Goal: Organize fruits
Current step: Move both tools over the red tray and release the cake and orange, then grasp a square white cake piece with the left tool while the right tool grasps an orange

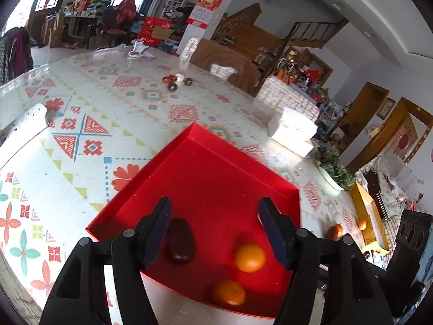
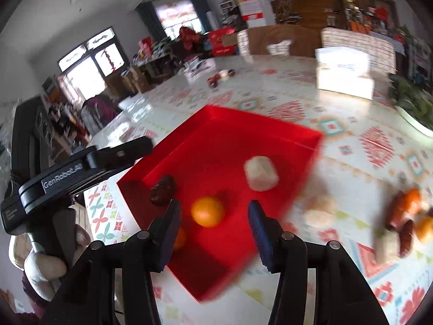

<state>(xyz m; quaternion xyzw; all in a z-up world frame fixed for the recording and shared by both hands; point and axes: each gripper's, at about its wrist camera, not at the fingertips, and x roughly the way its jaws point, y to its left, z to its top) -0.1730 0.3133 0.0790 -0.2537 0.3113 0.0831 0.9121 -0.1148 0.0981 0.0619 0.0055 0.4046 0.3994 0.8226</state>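
1. Two grippers are held over the red tray (image 1: 205, 162); the left gripper (image 1: 215, 233) is released with nothing between its fingers, and the right gripper (image 2: 213, 233) is likewise parted and empty.
2. Inside the tray are seen a dark oblong fruit (image 1: 180, 243), an upper orange (image 1: 249, 257), a lower orange (image 1: 228, 292) against the near wall, and, in the right wrist view, a pale lump (image 2: 261, 173) toward one o'clock of the upper orange.
3. Fruit not yet sorted is left on the patterned tablecloth (image 1: 81, 140): a blurred cluster of oranges and dark red pieces (image 2: 408, 216) at three o'clock of the tray, and pale pieces (image 2: 319, 211) just beside its right wall.
4. A likely risk is judged to be rolling: the round oranges may be knocked by a finger, or the light tray pushed, if a wall is clipped on the way out.
5. The right view is smeared, so a pick aimed into the packed cluster may close on two pieces.
6. Farther off, a white box (image 2: 343, 73) at one o'clock and a leafy plant (image 2: 414, 105) at two o'clock stand clear of the route; small toys (image 1: 177, 81) lie at twelve o'clock.
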